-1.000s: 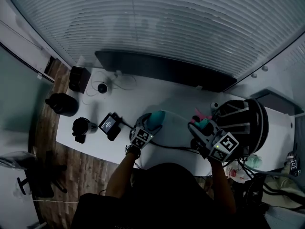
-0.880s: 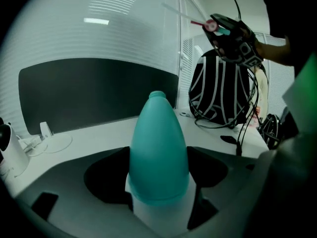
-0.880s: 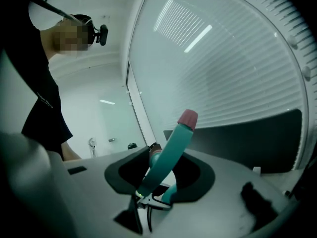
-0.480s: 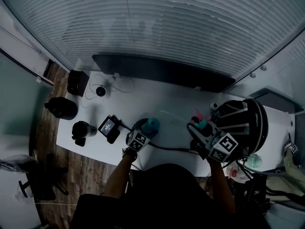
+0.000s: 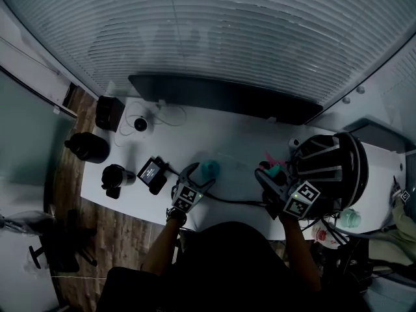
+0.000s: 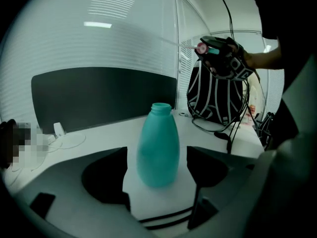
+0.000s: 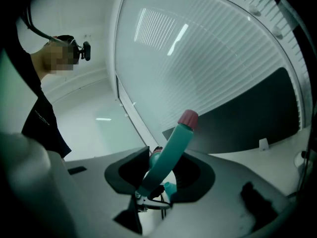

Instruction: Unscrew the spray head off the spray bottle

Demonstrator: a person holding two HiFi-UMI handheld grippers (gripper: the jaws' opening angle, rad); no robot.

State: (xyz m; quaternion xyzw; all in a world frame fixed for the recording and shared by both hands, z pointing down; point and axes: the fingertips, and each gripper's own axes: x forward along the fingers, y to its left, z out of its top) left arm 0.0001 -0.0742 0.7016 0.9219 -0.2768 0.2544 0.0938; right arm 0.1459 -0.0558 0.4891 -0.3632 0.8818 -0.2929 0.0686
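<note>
White desk point(image 5: 242, 138): bottle point(image 6: 157, 133) stands free inside the left tool point(image 6: 157, 155).

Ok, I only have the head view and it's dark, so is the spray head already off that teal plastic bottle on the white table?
Observer: Yes, the left gripper view shows the teal plastic bottle standing upright with a bare, open neck.
Operator: Is the left gripper gripping it?
Observer: No, the left gripper has its jaws apart on either side of the bottle, touching nothing.
Operator: And where is the head?
Observer: The teal spray head with a pink tip is clamped between the jaws of the right gripper.
</note>
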